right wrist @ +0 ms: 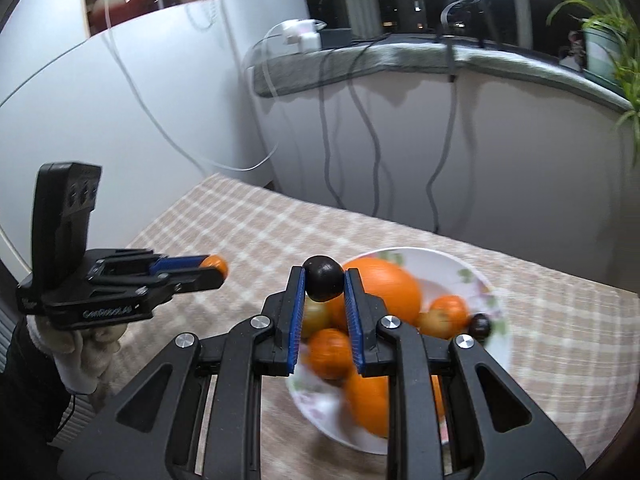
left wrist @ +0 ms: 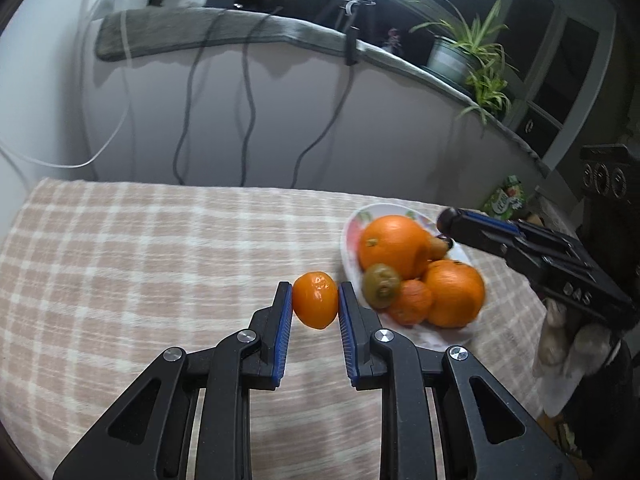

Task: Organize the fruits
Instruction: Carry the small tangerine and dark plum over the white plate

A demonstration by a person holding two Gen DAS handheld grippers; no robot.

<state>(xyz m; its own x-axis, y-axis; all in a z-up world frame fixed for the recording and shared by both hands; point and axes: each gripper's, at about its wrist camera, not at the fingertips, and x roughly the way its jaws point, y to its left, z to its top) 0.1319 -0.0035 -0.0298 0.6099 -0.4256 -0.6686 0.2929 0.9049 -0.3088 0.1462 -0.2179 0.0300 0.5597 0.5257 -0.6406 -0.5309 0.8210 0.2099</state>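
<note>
The left gripper [left wrist: 315, 294] is clamped on a small orange fruit [left wrist: 315, 305], held above the checked tablecloth [left wrist: 140, 264] just beside the plate [right wrist: 448, 264]. The right gripper [right wrist: 323, 280] is clamped on a dark round fruit [right wrist: 323, 283] above the plate, which holds oranges [right wrist: 384, 290] and smaller fruit.

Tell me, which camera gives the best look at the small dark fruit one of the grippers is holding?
The right wrist view. There the dark fruit sits sharp and centred between the right gripper fingertips. The left wrist view shows only a dark blob at that gripper's tip, above the plate.
</note>
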